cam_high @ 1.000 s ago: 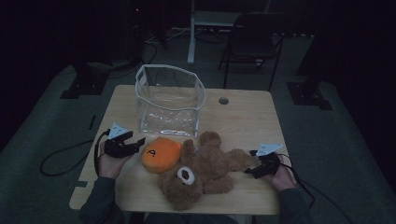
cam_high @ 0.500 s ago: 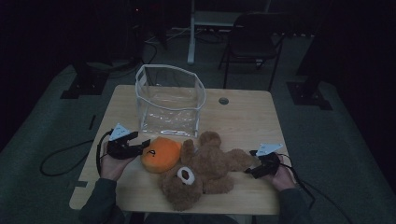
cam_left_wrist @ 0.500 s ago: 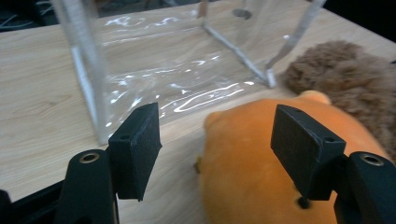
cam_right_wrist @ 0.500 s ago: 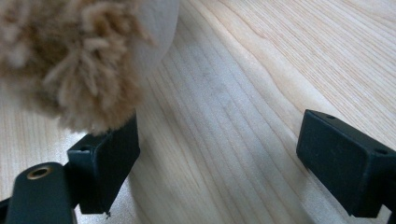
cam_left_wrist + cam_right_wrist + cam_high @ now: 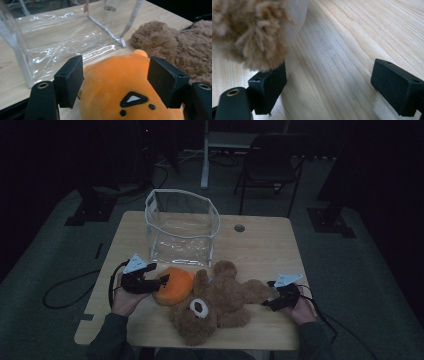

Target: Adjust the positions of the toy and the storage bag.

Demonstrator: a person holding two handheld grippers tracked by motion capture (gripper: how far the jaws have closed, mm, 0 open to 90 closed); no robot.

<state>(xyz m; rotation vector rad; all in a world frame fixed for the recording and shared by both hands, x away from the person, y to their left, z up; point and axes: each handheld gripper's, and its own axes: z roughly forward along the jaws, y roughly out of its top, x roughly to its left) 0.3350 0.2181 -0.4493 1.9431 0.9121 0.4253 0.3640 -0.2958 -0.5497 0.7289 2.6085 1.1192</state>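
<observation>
A round orange plush point(image 5: 176, 286) lies on the wooden table point(image 5: 260, 245), touching a brown teddy bear point(image 5: 216, 301) that sprawls on its back. My left gripper point(image 5: 159, 282) is open, its jaws on either side of the orange plush. In the left gripper view the orange plush point(image 5: 130, 92) sits between the pads point(image 5: 70, 80) of the left gripper point(image 5: 117, 83). My right gripper point(image 5: 266, 302) is open by the bear's outstretched paw. In the right gripper view the furry paw point(image 5: 249, 32) hangs over one jaw of the right gripper point(image 5: 332, 90), with bare wood between the jaws.
A clear plastic bag point(image 5: 182, 227) stands open just behind the toys; its clear wall point(image 5: 50, 50) shows close ahead in the left gripper view. A round cable hole point(image 5: 239, 228) sits in the tabletop. A dark chair point(image 5: 272, 165) stands beyond the table.
My left gripper has slid right across the table until its jaws flank the orange plush. The right gripper and the bear have stayed put.
</observation>
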